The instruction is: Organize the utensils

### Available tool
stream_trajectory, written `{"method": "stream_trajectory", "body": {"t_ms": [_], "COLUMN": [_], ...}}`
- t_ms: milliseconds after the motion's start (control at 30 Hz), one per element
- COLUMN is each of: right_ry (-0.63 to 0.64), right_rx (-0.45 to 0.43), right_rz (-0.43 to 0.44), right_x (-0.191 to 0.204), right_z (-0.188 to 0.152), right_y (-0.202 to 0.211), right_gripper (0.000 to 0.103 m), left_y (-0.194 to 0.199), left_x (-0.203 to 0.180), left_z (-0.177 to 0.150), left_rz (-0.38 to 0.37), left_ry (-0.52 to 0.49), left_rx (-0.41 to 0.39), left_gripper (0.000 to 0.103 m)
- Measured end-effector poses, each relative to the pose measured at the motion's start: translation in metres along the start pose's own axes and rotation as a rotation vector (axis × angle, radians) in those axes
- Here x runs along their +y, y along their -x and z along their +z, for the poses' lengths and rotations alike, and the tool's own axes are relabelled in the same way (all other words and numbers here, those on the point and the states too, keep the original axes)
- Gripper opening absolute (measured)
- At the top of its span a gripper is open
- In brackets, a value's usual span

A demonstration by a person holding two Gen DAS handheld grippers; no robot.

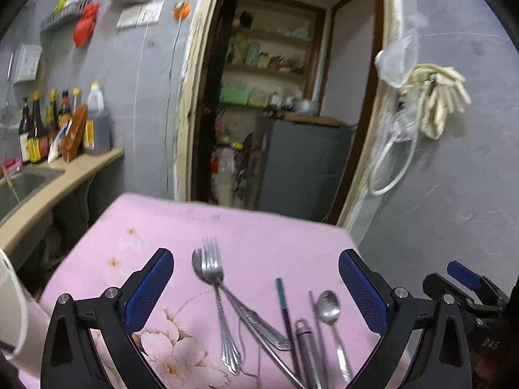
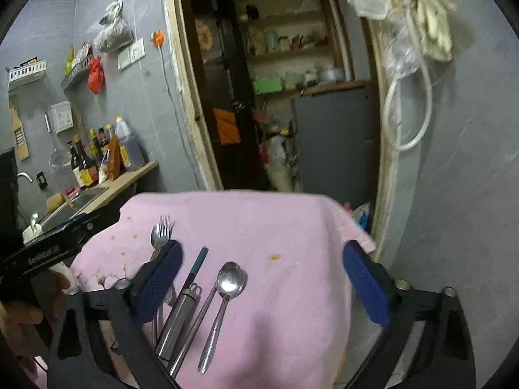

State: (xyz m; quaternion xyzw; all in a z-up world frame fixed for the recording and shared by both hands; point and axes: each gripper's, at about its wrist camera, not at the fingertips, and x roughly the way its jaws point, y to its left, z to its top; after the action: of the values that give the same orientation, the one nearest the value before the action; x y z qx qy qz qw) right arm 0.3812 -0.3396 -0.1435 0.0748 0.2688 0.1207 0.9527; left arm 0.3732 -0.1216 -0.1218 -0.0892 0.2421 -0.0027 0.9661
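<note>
Left claw (image 1: 256, 288) and right claw (image 2: 262, 278) both released, empty, hovering over fork (image 1: 218, 295), spoons (image 2: 223, 301), chopsticks (image 1: 285, 311) loose mid-frame on pink surface (image 2: 275, 220); sorting looks barely begun.

Pink floral tablecloth (image 1: 246, 227) with small orange stains, grey wall, sauce bottles (image 1: 48, 123) on a tan counter beside a steel sink (image 1: 29, 178), red bag (image 1: 85, 24) hanging by a wall rack, open doorway onto cluttered shelves (image 1: 269, 61), cream gloves (image 1: 444, 97) and white hose loop (image 1: 392, 168) hanging right of the doorway
</note>
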Motion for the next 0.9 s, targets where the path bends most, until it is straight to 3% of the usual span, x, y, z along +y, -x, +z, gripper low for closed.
{"method": "stream_trajectory", "body": {"t_ms": [133, 233, 500, 633, 900], "right_ry": [0.002, 0.004, 0.005, -0.016, -0.057], "right_rx": [0.096, 0.162, 0.264, 0.306, 0.383], "right_rz": [0.065, 0.111, 0.206, 0.258, 0.334], "right_x": [0.001, 0.003, 0.008, 0.006, 0.004], "right_z": [-0.009, -0.015, -0.03, -0.033, -0.045], "right_y": [-0.037, -0.062, -0.101, -0.113, -0.132], "right_gripper": [0.062, 0.052, 0.037, 0.027, 0.017], "left_y": [-0.025, -0.05, -0.106, -0.124, -0.159], "left_x": [0.012, 0.023, 0.053, 0.06, 0.072], "left_z": [-0.002, -0.002, -0.004, 0.002, 0.005], "left_rz": [0.021, 0.031, 0.068, 0.032, -0.049], "left_ry": [0.044, 0.066, 0.161, 0.214, 0.276], "left_rx": [0.042, 0.076, 0.135, 0.149, 0.238], "left_gripper": [0.102, 0.092, 0.075, 0.071, 0.046]}}
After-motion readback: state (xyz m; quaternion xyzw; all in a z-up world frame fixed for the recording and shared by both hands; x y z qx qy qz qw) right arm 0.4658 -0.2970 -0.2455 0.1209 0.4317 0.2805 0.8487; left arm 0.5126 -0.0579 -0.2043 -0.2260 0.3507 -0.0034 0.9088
